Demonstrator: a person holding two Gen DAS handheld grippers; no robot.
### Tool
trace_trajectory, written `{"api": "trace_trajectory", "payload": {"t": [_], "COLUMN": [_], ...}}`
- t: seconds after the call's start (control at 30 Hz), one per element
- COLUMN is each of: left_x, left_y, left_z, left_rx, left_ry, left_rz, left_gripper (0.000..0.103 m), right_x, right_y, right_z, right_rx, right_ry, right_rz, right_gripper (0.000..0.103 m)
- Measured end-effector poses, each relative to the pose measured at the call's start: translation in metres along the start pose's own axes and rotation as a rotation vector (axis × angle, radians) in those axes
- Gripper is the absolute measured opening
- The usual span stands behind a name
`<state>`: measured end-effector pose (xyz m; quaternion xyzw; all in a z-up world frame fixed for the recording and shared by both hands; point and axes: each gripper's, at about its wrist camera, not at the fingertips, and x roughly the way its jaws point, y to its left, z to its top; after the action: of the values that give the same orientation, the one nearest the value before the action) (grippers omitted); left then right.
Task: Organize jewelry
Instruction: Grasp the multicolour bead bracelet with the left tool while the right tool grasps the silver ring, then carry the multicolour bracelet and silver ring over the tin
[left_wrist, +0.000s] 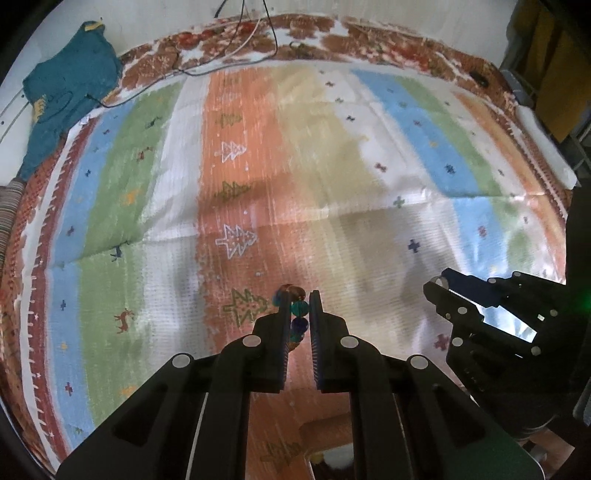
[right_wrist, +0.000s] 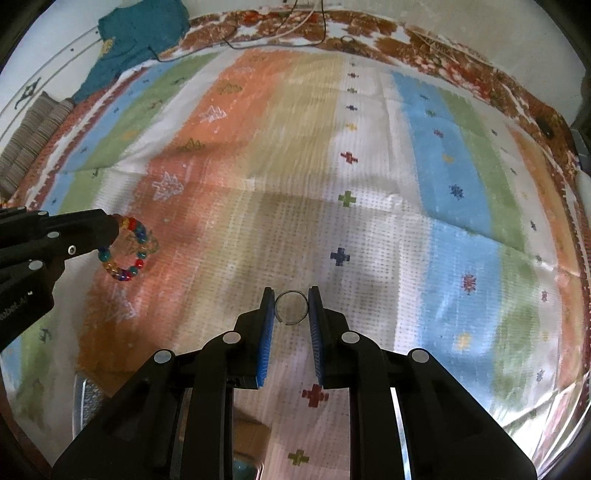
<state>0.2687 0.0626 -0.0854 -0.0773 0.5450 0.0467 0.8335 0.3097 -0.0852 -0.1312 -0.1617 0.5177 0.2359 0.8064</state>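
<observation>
My left gripper (left_wrist: 298, 301) is shut on a bracelet of coloured beads (left_wrist: 298, 308), seen edge-on between its pads and lifted off the striped cloth (left_wrist: 258, 166). In the right wrist view the same beaded bracelet (right_wrist: 125, 251) hangs as a loop from the left gripper (right_wrist: 112, 225) at the left. My right gripper (right_wrist: 291, 306) is shut on a thin silver ring (right_wrist: 291, 307), held upright between the blue pads above the cloth (right_wrist: 369, 221). In the left wrist view the right gripper (left_wrist: 437, 286) shows at the right with the small ring at its tip.
A teal garment (left_wrist: 66, 96) lies at the cloth's far left corner, with cables (left_wrist: 258, 44) along the far edge. A striped cushion (right_wrist: 29, 133) sits at the left. Part of a box (left_wrist: 325, 450) shows below the left gripper, and a container edge (right_wrist: 88, 402) shows low in the right wrist view.
</observation>
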Motion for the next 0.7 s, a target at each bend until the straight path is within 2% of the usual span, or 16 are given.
{"api": "trace_trajectory", "payload": {"t": [0.7], "left_x": [-0.055], "left_y": [-0.018], "left_z": [-0.022], "left_rx": [0.026], "left_ry": [-0.101], "left_rz": [-0.046], "left_gripper": [0.009], "right_x": [-0.038], "right_y": [-0.002], "right_z": [-0.021], "right_rx": [0.005], "right_ry": [-0.067], "right_rz": [-0.006], "right_gripper": [0.019]}}
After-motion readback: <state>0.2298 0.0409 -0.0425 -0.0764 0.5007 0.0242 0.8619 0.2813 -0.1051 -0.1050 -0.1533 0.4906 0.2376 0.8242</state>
